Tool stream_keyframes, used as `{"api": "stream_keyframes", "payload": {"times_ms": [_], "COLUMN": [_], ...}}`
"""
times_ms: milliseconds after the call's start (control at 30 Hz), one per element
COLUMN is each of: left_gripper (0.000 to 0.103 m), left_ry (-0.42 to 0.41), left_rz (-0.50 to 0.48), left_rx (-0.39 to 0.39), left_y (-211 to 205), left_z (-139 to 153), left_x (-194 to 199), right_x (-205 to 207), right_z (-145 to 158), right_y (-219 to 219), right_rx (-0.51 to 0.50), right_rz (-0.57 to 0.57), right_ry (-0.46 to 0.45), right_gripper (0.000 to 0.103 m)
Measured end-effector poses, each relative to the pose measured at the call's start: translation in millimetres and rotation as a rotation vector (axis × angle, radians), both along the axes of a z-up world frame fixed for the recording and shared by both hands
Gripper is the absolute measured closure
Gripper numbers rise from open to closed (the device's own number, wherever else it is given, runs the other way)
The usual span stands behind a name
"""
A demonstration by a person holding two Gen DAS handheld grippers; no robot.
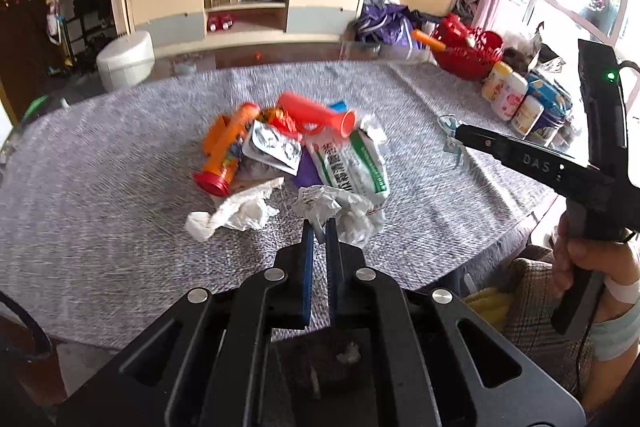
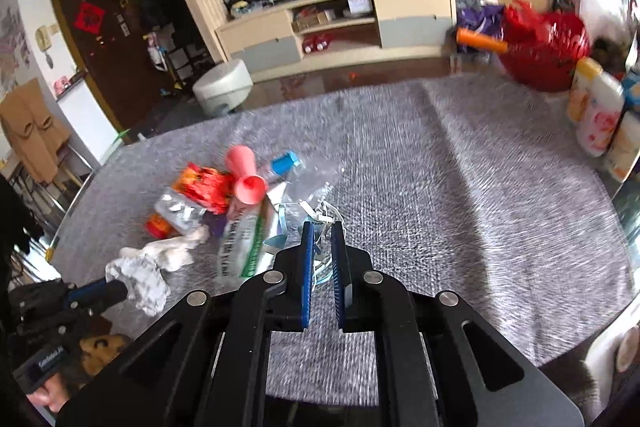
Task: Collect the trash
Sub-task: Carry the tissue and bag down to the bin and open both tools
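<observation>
A heap of trash lies mid-table on the grey cloth (image 1: 120, 167): an orange tube (image 1: 228, 151), a blister pack (image 1: 272, 147), a pink-red tube (image 1: 316, 115), a green-and-white packet (image 1: 352, 167) and a white tissue (image 1: 236, 211). My left gripper (image 1: 319, 223) is shut on a crumpled white paper ball (image 1: 344, 211) at the heap's near edge; the right wrist view shows this paper ball (image 2: 140, 279) at the left gripper (image 2: 124, 289). My right gripper (image 2: 322, 225) is shut on a clear plastic wrapper (image 2: 320, 211), just right of the heap. In the left wrist view the right gripper (image 1: 454, 137) holds it above the cloth.
A red basket (image 1: 468, 55) and several bottles and tubs (image 1: 504, 91) stand along the table's right side. A white stool (image 1: 126, 59) and a TV cabinet (image 1: 248, 11) lie beyond the far edge. A person's hand (image 1: 580, 259) grips the right tool's handle.
</observation>
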State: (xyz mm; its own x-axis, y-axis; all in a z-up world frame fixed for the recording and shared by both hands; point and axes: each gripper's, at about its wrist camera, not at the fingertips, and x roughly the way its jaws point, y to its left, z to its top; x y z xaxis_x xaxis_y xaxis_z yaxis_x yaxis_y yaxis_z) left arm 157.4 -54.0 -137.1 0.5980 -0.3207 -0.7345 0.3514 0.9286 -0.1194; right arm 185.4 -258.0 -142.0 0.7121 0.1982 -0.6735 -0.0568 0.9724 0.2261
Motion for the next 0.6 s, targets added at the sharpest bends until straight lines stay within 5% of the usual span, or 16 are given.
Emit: {"api": "stream_keyframes", "payload": {"times_ms": [300,600], "left_gripper": [0.098,0.097], "left_ry": [-0.029,0.093], "left_rz": [0.025,-0.023], "left_rx": [0.03,0.021], "left_y": [11.8,16.4], "left_z": [17.9,-34.3], "left_x": [-51.2,-99.1], "right_x": [-61.6,-108.9], "right_z": [23.6,-43.5], "right_y": [20.0,46.0], "right_rx": [-0.033,-0.012], "right_rz": [0.065,0.157], "right_ry": [-0.036,0.129], "right_gripper": [0.093,0.092]}}
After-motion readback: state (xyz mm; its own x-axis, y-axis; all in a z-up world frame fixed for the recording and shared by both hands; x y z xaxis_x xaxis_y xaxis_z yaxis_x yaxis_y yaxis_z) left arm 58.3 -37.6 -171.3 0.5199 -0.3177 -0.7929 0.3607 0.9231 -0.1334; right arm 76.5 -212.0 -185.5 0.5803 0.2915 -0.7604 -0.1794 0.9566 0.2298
